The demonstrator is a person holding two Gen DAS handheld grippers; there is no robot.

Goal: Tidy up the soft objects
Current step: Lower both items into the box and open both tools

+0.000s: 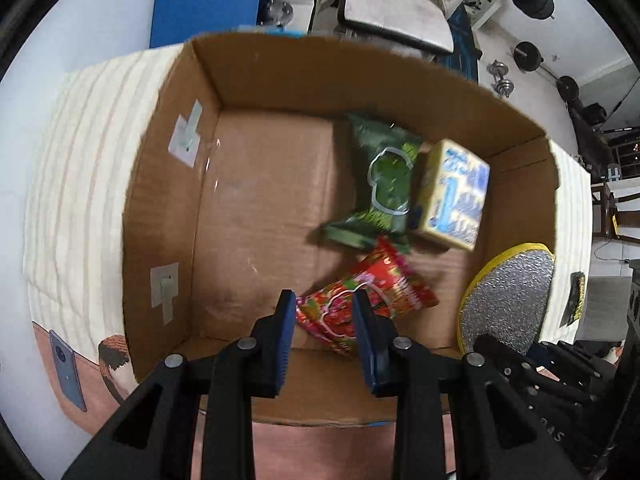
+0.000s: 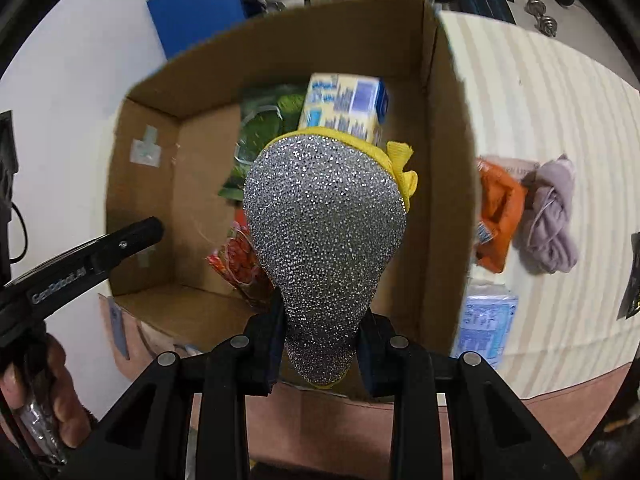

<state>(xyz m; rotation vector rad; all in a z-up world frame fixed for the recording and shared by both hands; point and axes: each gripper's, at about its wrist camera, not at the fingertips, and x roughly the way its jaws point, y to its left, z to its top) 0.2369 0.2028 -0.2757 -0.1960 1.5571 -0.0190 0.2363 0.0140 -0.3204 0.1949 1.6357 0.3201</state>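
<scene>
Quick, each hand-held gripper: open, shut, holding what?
Left hand-held gripper: open, empty, over the cardboard box.
Right hand-held gripper: shut on silver scrubbing pad.

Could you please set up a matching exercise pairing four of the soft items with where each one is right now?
Items:
1. silver scrubber
2. red packet
3. yellow pack
4. orange cloth

Places:
A. on the striped cloth outside the box
B. box floor, in front of the left gripper
C. clamped in the right gripper
D. box floor, beside the green packet

Pairs: 1-C, 2-B, 3-D, 4-A
</scene>
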